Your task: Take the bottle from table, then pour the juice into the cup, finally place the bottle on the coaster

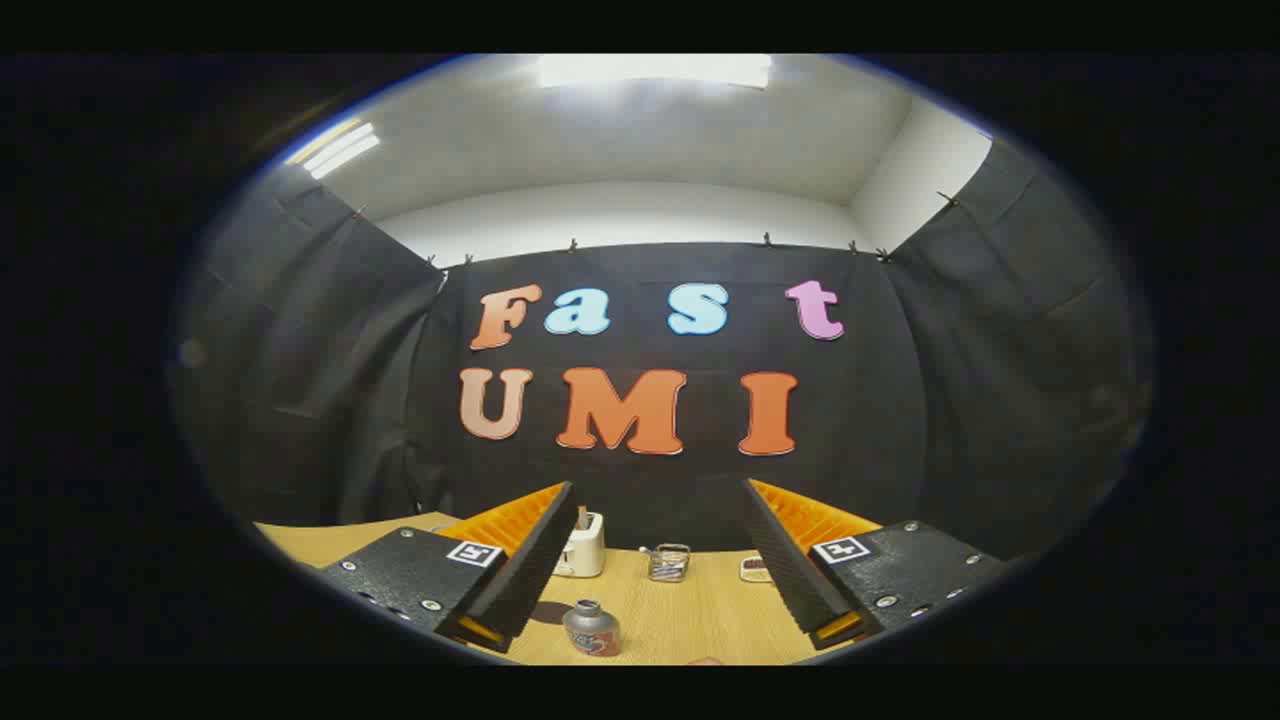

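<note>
The claw is released, its two fingers spread wide and holding nothing above the wooden tabletop. The bottle stands upright on the tabletop between the fingers, nearer the left one at about 7 o'clock. Beyond it, at 12 o'clock, stands the glass cup, with a white toaster-like object at 11 o'clock. A dark round coaster lies just left of the bottle.

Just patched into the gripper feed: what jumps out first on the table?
The gripper hangs open, fingers spread wide over the wooden table. Between them, nearest, stands the small grey bottle. Beyond it sit a white toaster-like box and a clear glass cup.
</note>
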A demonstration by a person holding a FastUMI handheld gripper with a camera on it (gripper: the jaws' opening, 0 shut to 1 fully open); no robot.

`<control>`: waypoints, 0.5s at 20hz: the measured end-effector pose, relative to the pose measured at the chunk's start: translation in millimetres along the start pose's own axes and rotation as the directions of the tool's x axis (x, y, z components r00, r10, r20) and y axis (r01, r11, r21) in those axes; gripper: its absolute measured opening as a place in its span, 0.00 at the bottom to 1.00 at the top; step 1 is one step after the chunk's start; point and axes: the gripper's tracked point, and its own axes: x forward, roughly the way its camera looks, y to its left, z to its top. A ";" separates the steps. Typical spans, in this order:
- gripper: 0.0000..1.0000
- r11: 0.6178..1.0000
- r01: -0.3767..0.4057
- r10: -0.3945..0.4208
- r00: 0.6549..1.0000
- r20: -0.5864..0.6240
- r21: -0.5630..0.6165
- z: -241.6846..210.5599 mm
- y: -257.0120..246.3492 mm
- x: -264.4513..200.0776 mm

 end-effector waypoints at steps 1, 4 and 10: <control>0.97 1.000 -0.001 0.001 1.000 0.001 -0.001 1.4 0.0 0.4; 0.97 1.000 -0.007 0.007 1.000 0.001 -0.002 2.6 1.8 0.0; 0.97 1.000 -0.007 0.007 1.000 0.002 0.008 2.9 0.2 0.5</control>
